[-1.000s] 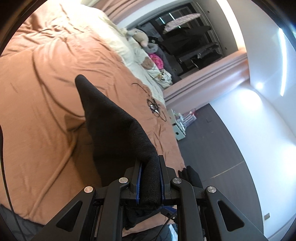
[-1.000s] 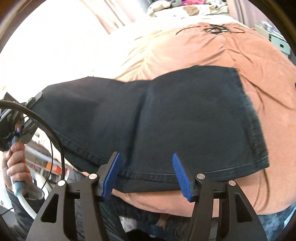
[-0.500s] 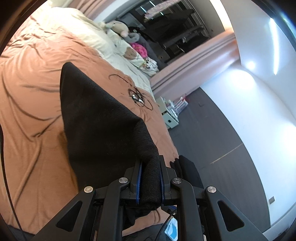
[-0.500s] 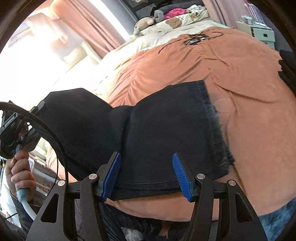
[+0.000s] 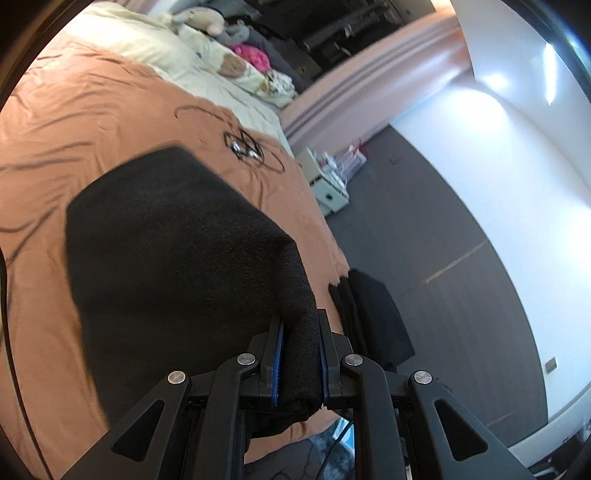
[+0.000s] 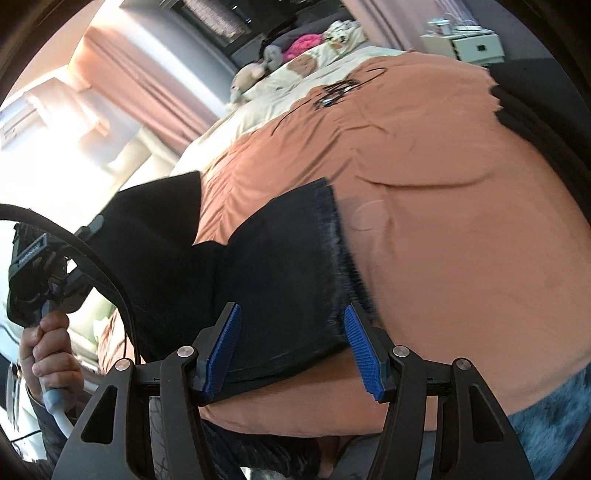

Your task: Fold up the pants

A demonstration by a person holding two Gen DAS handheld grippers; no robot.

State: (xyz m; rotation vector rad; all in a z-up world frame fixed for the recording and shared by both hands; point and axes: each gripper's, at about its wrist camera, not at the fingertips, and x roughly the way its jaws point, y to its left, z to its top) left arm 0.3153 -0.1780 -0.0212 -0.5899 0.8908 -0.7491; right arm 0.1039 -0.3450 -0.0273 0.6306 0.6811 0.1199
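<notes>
Fold in progress: left gripper (image 5: 298, 354) clamped on pants (image 5: 177, 236), right gripper (image 6: 291, 354) spread apart; next, lay the lifted end over the near half

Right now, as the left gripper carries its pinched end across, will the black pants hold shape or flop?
Probably flop: the black pants bend and drape from the left gripper. The frayed hem lying flat suggests friction may hold it on the orange bedspread.

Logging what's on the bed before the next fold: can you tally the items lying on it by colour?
Black: 3 - pants held in the left claw, folded garment at the bed's edge, tangled cable
Pink: 1 - bundle by the pillows
Grey or beige: 2 - plush toys
Total: 6
</notes>
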